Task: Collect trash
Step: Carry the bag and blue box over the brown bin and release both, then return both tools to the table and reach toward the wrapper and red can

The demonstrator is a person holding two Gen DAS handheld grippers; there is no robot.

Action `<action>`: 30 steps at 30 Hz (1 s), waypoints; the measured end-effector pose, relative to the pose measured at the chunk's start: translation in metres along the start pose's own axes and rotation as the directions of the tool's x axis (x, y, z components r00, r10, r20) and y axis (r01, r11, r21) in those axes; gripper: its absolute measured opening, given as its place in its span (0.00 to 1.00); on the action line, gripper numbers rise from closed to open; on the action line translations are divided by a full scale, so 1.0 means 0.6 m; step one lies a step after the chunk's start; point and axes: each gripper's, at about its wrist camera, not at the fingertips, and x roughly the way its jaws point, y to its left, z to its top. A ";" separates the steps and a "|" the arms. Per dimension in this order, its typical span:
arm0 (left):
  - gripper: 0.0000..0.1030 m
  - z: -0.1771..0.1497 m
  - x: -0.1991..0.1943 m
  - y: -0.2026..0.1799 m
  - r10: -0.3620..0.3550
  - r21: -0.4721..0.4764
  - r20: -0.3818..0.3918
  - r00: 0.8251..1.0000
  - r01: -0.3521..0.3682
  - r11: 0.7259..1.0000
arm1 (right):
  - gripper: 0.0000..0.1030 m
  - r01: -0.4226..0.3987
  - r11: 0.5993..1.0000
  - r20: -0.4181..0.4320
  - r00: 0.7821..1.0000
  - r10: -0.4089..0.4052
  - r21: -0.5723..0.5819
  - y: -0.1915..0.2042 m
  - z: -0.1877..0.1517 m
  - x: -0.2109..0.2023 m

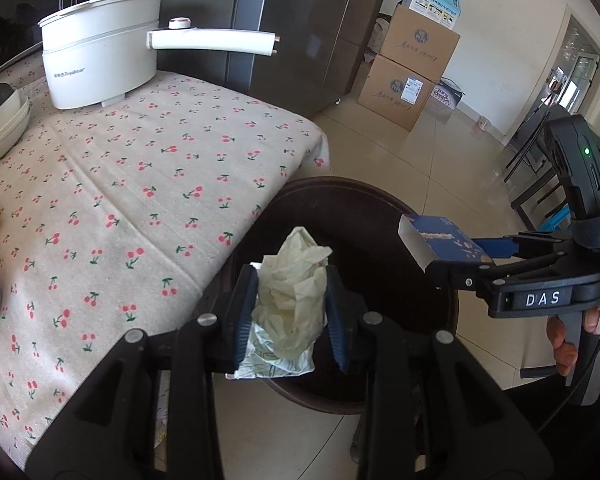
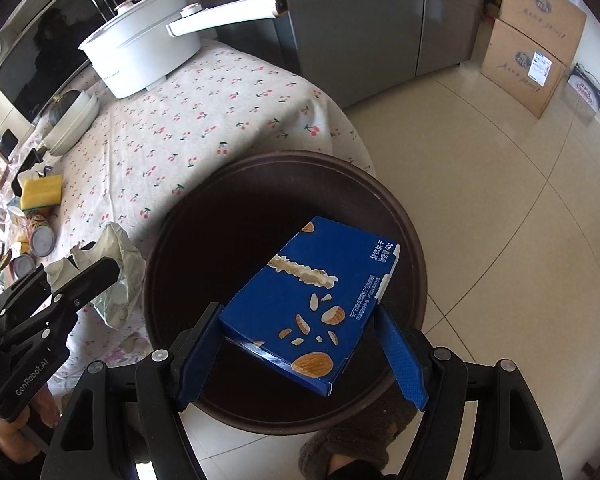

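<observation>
My left gripper (image 1: 292, 312) is shut on a crumpled pale wrapper (image 1: 292, 300) and holds it over the near edge of a dark round bin (image 1: 380, 208). The wrapper also shows in the right wrist view (image 2: 120, 276), at the bin's left rim. My right gripper (image 2: 300, 356) has its jaws spread. A blue snack box (image 2: 312, 300) lies tilted between them over the bin's opening (image 2: 228, 216), and its right side stands apart from the right pad (image 2: 404, 360). In the left wrist view the box (image 1: 440, 240) shows at the right gripper's tip.
The bin stands on the tiled floor against a table with a cherry-print cloth (image 1: 140, 168). On the table are a white electric pot (image 1: 100, 60), stacked bowls (image 1: 0, 128), a yellow sponge (image 2: 42, 192) and cans (image 2: 40, 236). Cardboard boxes (image 1: 412, 72) stand by the far wall.
</observation>
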 end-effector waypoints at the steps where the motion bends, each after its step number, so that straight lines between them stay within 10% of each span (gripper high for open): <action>1: 0.35 0.000 0.004 -0.001 -0.002 0.007 0.006 1.000 0.002 1.000 | 0.75 0.004 1.000 -0.003 1.000 -0.004 0.006 -0.006 -0.001 0.001; 7: 0.85 0.003 -0.001 0.006 0.089 -0.007 0.074 0.993 -0.089 0.996 | 0.75 0.015 1.000 -0.016 1.000 -0.015 0.012 -0.025 -0.002 0.007; 30: 0.96 -0.013 -0.041 0.066 0.267 -0.069 0.018 0.963 -0.266 0.962 | 0.89 0.021 0.999 0.016 1.000 -0.021 -0.025 0.007 0.015 0.000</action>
